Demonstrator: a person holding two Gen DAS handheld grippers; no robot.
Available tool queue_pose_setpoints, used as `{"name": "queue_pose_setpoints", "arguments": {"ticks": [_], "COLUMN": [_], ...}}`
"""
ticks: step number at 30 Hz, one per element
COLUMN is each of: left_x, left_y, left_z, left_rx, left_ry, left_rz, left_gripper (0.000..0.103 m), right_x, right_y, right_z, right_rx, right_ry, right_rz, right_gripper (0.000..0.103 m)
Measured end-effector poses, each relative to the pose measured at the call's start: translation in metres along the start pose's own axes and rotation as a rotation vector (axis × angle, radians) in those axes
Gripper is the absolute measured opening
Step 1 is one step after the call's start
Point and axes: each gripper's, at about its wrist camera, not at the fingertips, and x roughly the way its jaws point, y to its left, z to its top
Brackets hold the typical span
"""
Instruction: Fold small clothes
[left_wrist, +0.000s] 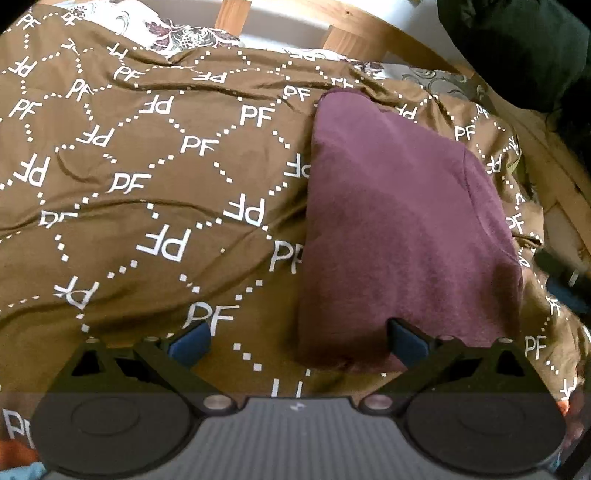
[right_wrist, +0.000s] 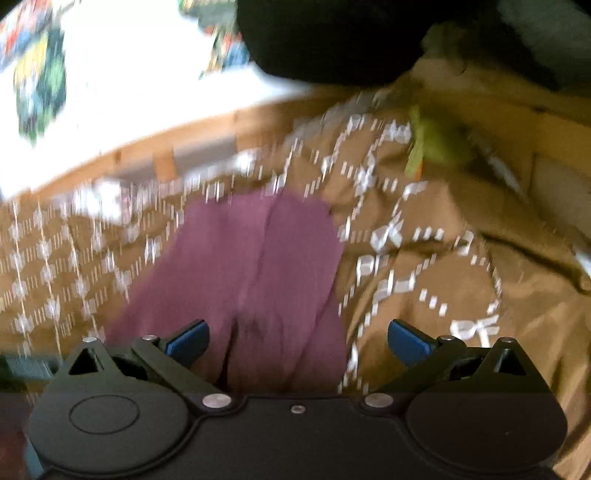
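On the brown bedcover (left_wrist: 155, 229) printed with white "PF" letters and dotted diamonds, the maroon garment (left_wrist: 399, 221) is lying folded into a long, flat shape. From the left wrist view, it is occupying the right half of the bedcover, with its near end reaching down between my fingertips. My left gripper (left_wrist: 297, 341) is hovering above that near end with both blue pads spread wide; the right pad (left_wrist: 408, 343) is sitting over the cloth, the left pad (left_wrist: 190, 343) over bare bedcover. Nothing is being clamped.

From the right wrist view, the picture is blurring, but the maroon garment (right_wrist: 255, 266) is showing a centre crease running toward me. My right gripper (right_wrist: 297, 341) is standing fully spread, its pads well apart, with the garment's near edge lying below and between them; neither pad is pressing on it.

Beyond the bedcover, the wooden bed frame (left_wrist: 369, 33) is bordering the far side, and a floral pillow (left_wrist: 162, 26) is lying against it. A dark bundle (left_wrist: 517, 48) is sitting at the upper right corner.
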Motion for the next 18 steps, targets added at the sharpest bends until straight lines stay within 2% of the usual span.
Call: {"name": "queue_pose_setpoints", "arguments": {"ticks": [3,4,5,7,8,10,13,14,16,18], "left_x": [0.003,0.004,0.005,0.007,0.007,0.008,0.009,0.009,0.009,0.009], "left_y": [-0.001,-0.002,-0.002,-0.002,-0.002,-0.003,-0.003,-0.003,-0.004,-0.004], "left_z": [-0.001,-0.002,-0.002,-0.003,-0.003,-0.004,-0.004,-0.004,-0.004,-0.005], "left_rx": [0.015,0.018,0.019,0.020,0.022,0.028,0.033,0.034,0.034,0.036], "left_ry": [0.001,0.001,0.003,0.005,0.005,0.004,0.003,0.003,0.003,0.002], "left_rz": [0.006,0.007,0.008,0.008,0.009,0.011,0.012,0.012,0.013,0.016], "left_gripper": [0.103,0.103,0.103,0.103,0.103,0.103,0.103,0.103,0.103,0.103], "right_x": [0.002,0.008,0.015,0.027,0.034,0.046,0.051,0.051,0.046,0.043], "right_y": [-0.013,-0.015,-0.016,-0.016,-0.015,-0.013,-0.010,-0.005,0.014,0.032], "right_z": [0.003,0.006,0.008,0.007,0.006,0.005,0.003,0.001,-0.002,-0.007], "right_rx": [0.094,0.109,0.117,0.107,0.093,0.087,0.082,0.043,-0.116,-0.250], "right_ry": [-0.090,-0.095,-0.089,-0.083,-0.078,-0.068,-0.100,-0.119,-0.176,-0.210], "right_rz": [0.034,0.039,0.034,0.008,-0.006,-0.018,0.017,0.017,0.010,0.033], "right_gripper": [0.099,0.090,0.085,0.066,0.062,0.044,0.026,0.024,0.017,0.017]}}
